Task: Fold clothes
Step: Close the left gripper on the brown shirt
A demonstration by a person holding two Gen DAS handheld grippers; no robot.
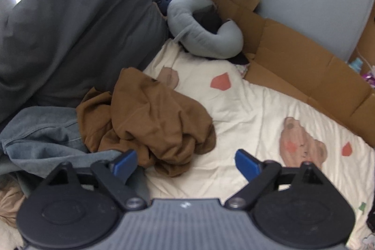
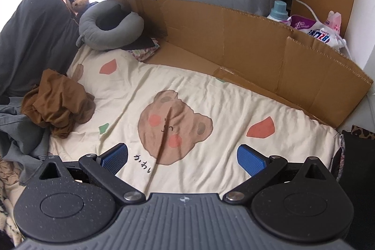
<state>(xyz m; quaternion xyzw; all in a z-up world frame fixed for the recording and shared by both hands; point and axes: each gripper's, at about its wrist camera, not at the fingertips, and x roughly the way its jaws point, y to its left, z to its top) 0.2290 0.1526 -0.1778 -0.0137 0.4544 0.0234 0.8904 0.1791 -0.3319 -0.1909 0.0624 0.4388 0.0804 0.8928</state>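
Spread left gripper [image 1: 186,162] above bear-print bedsheet [image 1: 234,109]

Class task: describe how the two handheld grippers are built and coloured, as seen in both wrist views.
The left gripper and right gripper look alike: a ribbed grey body with a small white mark at its middle, two round black housings, black link arms on silver pivots, and blue textured fingers. No cables, hands or sleeves show.
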